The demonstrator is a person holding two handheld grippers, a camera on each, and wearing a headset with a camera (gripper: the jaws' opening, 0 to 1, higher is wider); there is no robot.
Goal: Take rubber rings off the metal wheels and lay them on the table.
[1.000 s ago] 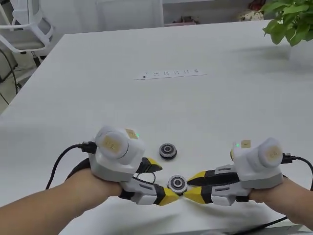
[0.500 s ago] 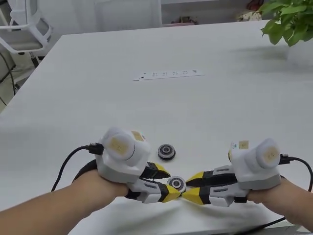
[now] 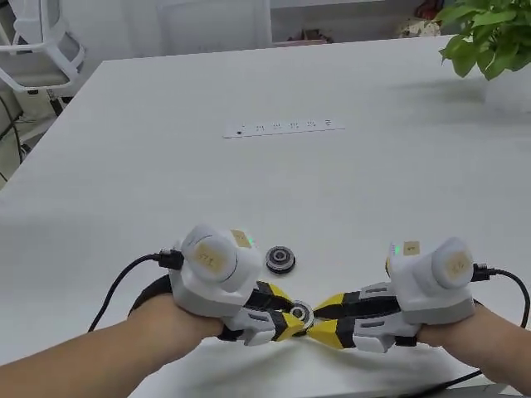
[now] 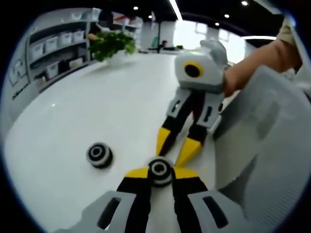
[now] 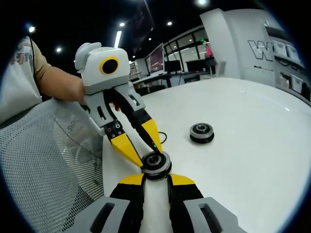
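My left claw (image 4: 161, 173) pinches the stiff wheel (image 5: 155, 164); I cannot tell my right claw's (image 5: 156, 180) grip. The stretchy rubber ring (image 5: 165, 171) should peel at its rim.

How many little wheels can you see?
2. The near wheel sits where the left claw and right claw meet, by the table's front edge; the far wheel lies alone just beyond. None seem hidden.

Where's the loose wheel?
Head view: the loose wheel lies on the table, just beyond the left gripper and the held wheel, apart from both.
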